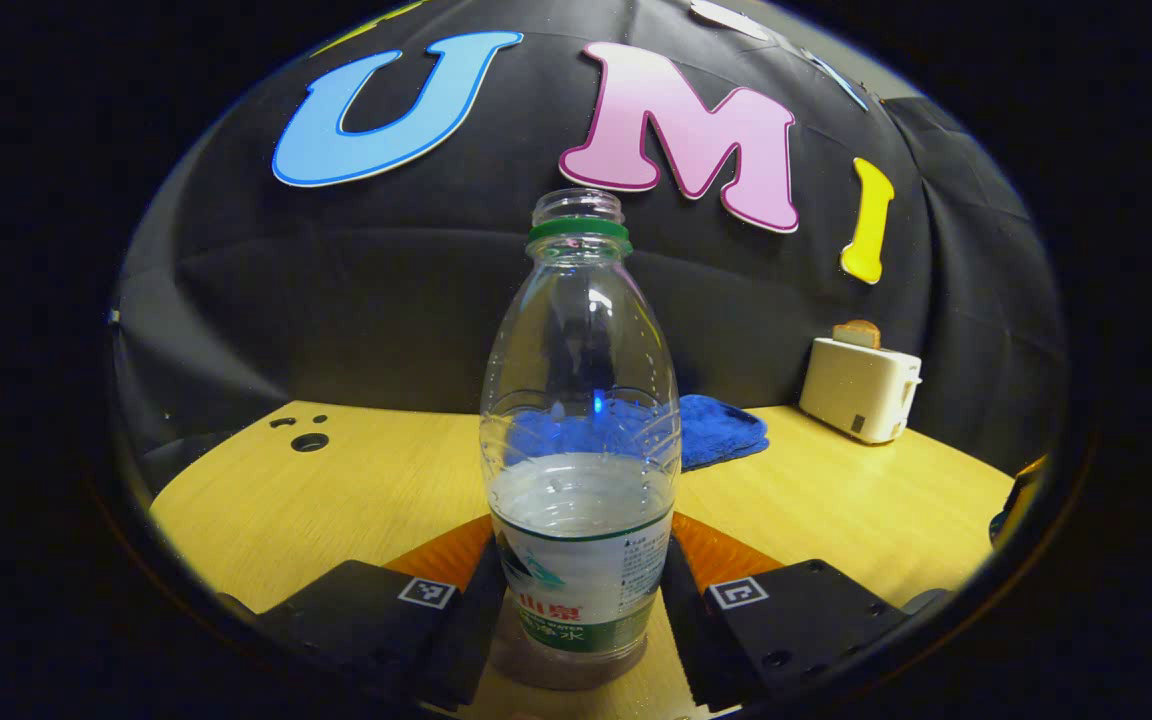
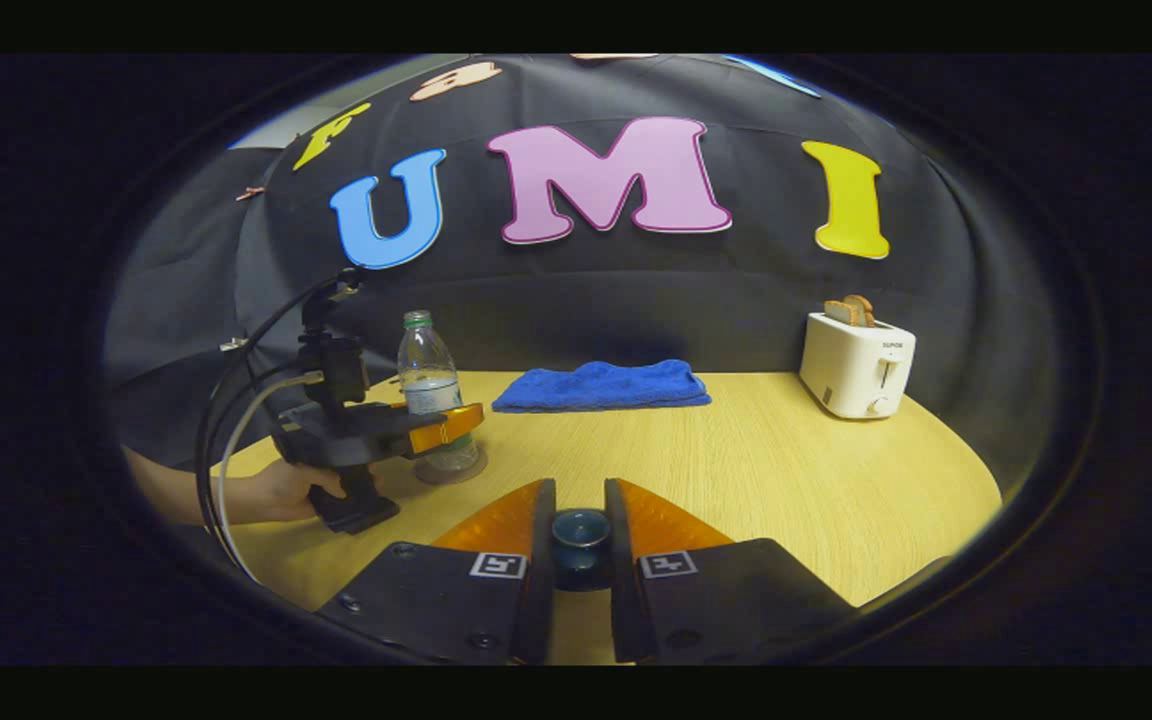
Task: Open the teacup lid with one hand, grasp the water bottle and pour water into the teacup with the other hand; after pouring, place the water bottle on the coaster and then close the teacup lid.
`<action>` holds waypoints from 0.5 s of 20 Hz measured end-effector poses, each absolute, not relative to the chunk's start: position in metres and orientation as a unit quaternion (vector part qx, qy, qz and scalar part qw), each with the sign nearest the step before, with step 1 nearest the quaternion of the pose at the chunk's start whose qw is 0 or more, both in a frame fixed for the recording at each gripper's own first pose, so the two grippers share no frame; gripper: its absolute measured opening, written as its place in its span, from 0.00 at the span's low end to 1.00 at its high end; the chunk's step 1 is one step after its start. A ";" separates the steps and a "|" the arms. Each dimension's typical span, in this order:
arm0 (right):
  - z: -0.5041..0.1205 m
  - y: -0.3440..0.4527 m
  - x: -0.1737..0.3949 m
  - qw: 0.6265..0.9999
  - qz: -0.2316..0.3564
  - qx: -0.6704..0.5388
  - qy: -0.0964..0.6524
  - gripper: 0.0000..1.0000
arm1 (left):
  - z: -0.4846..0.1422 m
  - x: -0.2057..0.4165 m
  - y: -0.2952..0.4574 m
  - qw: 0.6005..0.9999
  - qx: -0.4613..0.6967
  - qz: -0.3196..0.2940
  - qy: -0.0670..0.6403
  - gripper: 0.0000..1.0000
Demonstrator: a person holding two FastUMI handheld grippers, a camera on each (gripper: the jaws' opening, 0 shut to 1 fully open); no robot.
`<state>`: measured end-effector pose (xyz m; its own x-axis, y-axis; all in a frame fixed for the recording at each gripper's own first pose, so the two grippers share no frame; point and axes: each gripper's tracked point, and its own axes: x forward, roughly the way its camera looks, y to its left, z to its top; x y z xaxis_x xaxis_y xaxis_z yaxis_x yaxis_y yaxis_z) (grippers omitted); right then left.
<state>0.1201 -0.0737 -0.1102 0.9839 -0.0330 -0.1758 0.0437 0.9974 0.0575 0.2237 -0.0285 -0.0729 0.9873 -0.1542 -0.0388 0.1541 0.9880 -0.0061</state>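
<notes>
On the desk (image 1: 336,500), left gripper view: the water bottle (image 1: 581,400) stands upright, cap off, a green ring at the neck, water up to about the top of its label. The label carries red and green print and a small picture; I am not transcribing it. The bottle's base sits on a greyish round coaster (image 1: 514,668).

Left claw (image 1: 584,560): narrow. Both fingers lie flat against opposite sides of the bottle at label height, gripping it. Each finger block bears a small square black-and-white marker.

Right claw (image 2: 581,490): nearly closed, low over the desk. Both fingers press a dark teal round thing (image 2: 581,540) between them. I cannot tell whether it is the teacup's lid or the cup itself. The same square markers sit on these finger blocks.

Right gripper view adds the wider scene. The left claw appears from the side, with the bottle between its fingers. A hand (image 2: 286,490) is wrapped on its handle and cables loop up behind it.

Both views show a folded blue towel (image 2: 601,385) at the back of the desk. Off to the right stands a white toaster (image 2: 856,365) with bread (image 2: 851,310) poking up. Small writing on the toaster's face is too fine to make out.
</notes>
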 end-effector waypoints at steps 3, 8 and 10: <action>-0.108 -0.077 0.121 0.995 -0.029 0.044 0.083 0.22 | -0.077 0.225 -0.033 0.996 0.013 -0.081 0.020 0.78; -0.107 -0.077 0.126 0.995 -0.028 0.047 0.083 0.26 | -0.077 0.212 -0.032 0.996 0.028 -0.078 0.028 0.98; -0.105 -0.078 0.126 0.995 -0.026 0.043 0.080 0.21 | -0.078 0.202 -0.030 0.996 0.022 -0.076 0.032 0.98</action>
